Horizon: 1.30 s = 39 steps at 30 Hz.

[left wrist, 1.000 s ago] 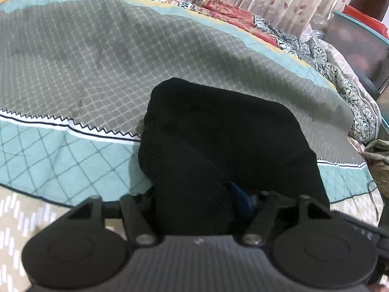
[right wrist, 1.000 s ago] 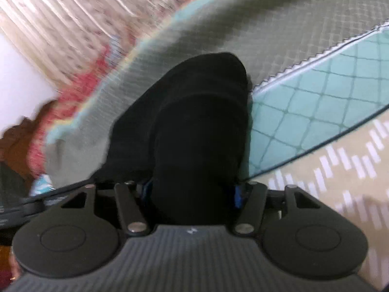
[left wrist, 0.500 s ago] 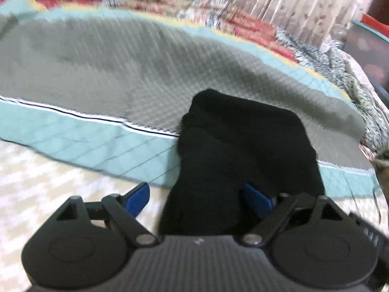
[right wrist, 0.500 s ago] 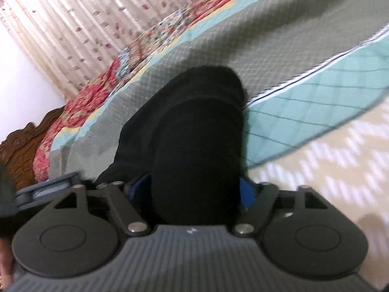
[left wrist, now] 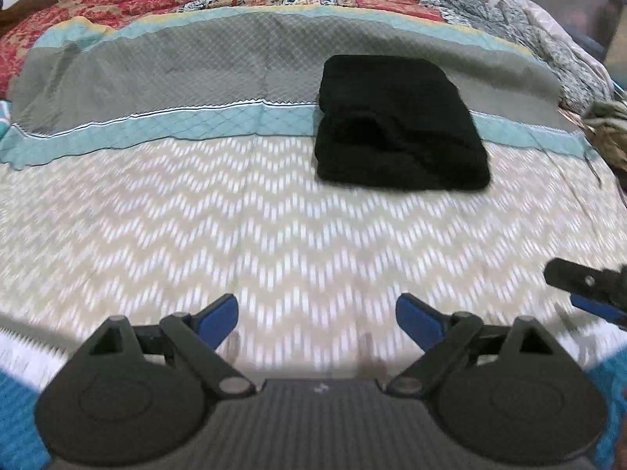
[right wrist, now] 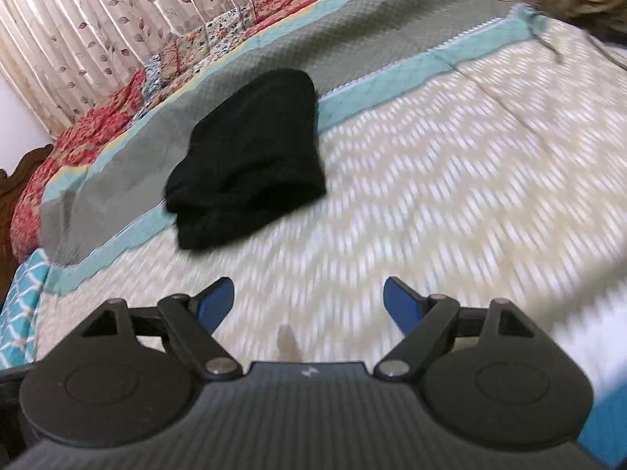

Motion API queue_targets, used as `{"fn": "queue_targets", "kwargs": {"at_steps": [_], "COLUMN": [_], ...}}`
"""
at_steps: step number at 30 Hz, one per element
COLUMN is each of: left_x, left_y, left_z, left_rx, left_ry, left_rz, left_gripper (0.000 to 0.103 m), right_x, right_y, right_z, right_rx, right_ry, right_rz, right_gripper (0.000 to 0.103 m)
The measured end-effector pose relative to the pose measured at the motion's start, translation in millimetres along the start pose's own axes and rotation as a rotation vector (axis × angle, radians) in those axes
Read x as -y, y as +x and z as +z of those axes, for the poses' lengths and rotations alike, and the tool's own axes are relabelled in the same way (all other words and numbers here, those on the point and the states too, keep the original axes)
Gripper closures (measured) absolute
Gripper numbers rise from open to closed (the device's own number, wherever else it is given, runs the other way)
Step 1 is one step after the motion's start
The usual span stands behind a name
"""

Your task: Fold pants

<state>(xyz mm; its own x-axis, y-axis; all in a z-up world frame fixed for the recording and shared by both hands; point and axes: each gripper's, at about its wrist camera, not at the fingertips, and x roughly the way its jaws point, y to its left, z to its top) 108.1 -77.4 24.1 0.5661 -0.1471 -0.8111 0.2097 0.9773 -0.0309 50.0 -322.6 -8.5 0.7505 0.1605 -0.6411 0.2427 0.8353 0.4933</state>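
Folded black pants (left wrist: 399, 125) lie on the bed cover (left wrist: 274, 243).
Only the right view shows curtains (right wrist: 98, 19). The left gripper (left wrist: 317, 313), just opening, and right gripper (right wrist: 309, 299) tilt down, spread wide, holding nothing.

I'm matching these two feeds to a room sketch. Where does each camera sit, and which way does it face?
Left wrist: on the left gripper, looking down across the bedspread at the folded black pants; its open blue fingers show, with the right gripper at the right edge.
Right wrist: on the right gripper, facing the pants and curtain; open fingers show.
Shared: pants, bedspread.
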Motion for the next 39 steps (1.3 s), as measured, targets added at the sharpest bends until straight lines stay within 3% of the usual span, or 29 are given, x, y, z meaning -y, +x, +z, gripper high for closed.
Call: {"fn": "queue_targets", "kwargs": {"at_steps": [7,14,23,29,39], "left_x": [15,22,18,10,17], "left_y": [-68,-102,-145,-149,-136], "left_z": [-50,-94,-124,-125,-133], "left_rx": [0.08,0.081,0.136,0.193,0.148], "left_ry": [0.019,0.031,0.008,-0.007,0.019], "left_rz": [-0.013,-0.002,0.05,0.1,0.148], "left_gripper": [0.003,0.0,0.0,0.0,0.0], "right_x": [-16,-30,-38,-49,-43], "right_y": [-65,-100,-146,-140,-132], "right_z": [-57,-105,-121,-120,-126], "right_rx": [0.05,0.057,0.12,0.143,0.106], "right_ry": [-0.08,-0.132,-0.13,-0.171,-0.152], "right_rz": [-0.041,-0.027,0.002,-0.001,0.009], "right_gripper": [0.018,0.018,0.017,0.017,0.016]}}
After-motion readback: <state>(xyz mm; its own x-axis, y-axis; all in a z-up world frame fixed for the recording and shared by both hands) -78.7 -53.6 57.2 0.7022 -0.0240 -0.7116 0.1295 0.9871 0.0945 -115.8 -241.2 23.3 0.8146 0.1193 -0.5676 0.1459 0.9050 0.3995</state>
